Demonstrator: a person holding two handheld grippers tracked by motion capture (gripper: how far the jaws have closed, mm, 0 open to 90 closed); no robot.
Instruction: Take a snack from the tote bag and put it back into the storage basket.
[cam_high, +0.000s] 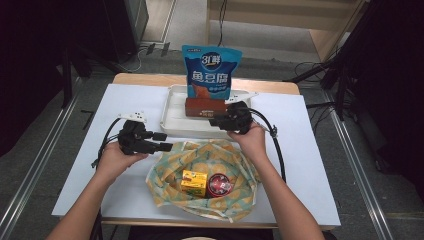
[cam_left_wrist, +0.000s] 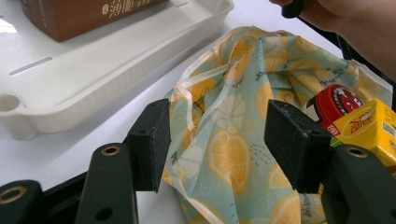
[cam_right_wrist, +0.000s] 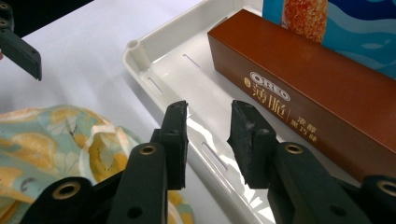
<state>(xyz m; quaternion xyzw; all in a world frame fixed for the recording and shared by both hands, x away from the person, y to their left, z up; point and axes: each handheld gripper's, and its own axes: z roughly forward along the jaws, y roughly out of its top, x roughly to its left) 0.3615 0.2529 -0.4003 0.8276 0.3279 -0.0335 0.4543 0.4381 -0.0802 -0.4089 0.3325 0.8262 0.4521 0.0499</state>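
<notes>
A lemon-print cloth bag (cam_high: 170, 167) lies open at the table's front. Inside it sit a yellow carton (cam_high: 194, 182) and a red round tin (cam_high: 220, 184). My left gripper (cam_high: 165, 141) hovers at the bag's left rim. In the left gripper view its jaws (cam_left_wrist: 217, 121) stand wide apart over the bag's fabric (cam_left_wrist: 233, 154) without pressing it. My right gripper (cam_high: 214, 121) is over the front rim of the white tray (cam_high: 172, 120). It is open, with nothing between its pads (cam_right_wrist: 209, 116). A brown Oreo box (cam_right_wrist: 303, 98) lies in the tray just beyond.
A blue snack pouch (cam_high: 211, 71) stands upright at the back of the tray, behind the brown box (cam_high: 205, 107). The white table top (cam_high: 310, 150) has bare room at the left and right of the bag. Cables trail from both grippers.
</notes>
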